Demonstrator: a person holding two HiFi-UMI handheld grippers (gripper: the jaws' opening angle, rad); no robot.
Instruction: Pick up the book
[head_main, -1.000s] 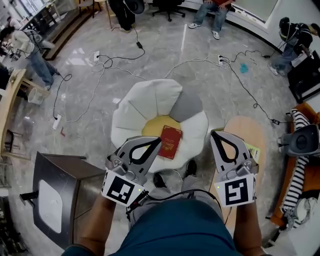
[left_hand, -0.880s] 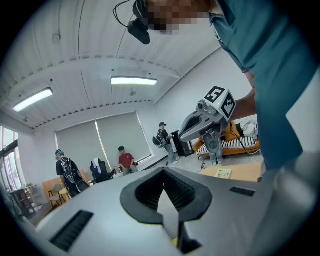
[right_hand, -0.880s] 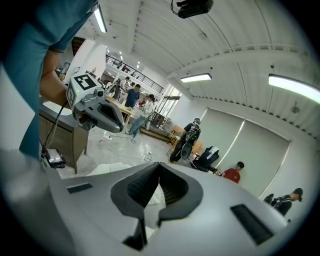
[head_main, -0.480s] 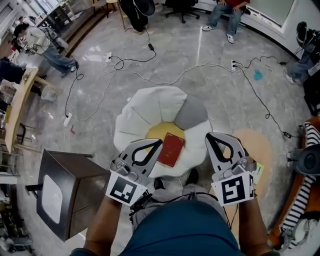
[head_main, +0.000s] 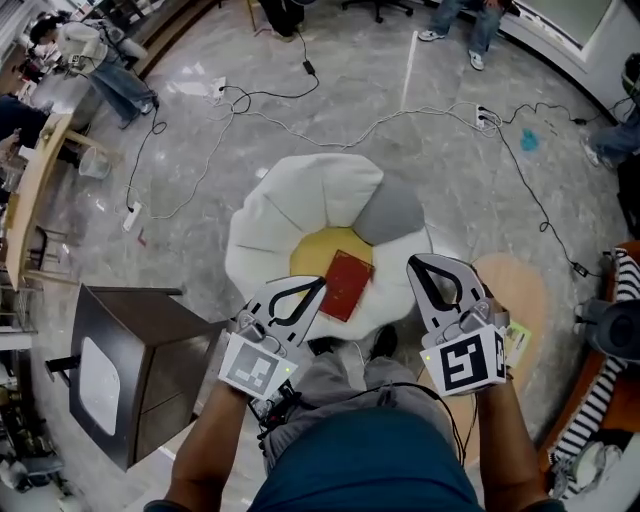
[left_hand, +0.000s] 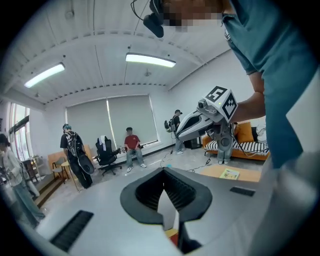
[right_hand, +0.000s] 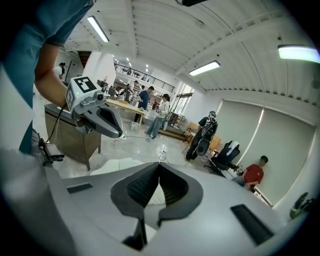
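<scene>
I see the book (head_main: 345, 285), red, lying flat on the yellow centre of the cushion (head_main: 290, 210), with its near corner reaching onto a white petal. The cushion is flower-shaped, white with one grey petal at the far right, and it sits on the floor (head_main: 200, 150) straight ahead of me.

My left gripper (head_main: 319, 283) has its jaws pressed together with nothing between them. In the head view its tip lies just beside the book's left edge; I cannot tell whether it touches. In the left gripper view, a sliver of red and yellow shows just under the closed tips.

My right gripper (head_main: 413, 263) is also pressed together and empty. It hangs to the right of the book, apart from it, over the cushion's right rim. In the right gripper view, white cushion shows behind its jaws.

Both grippers point forward and somewhat down, with the book between them.

A dark table (head_main: 130, 370) stands at my left, near the cushion. Cables (head_main: 300, 120) trail across the floor beyond.
</scene>
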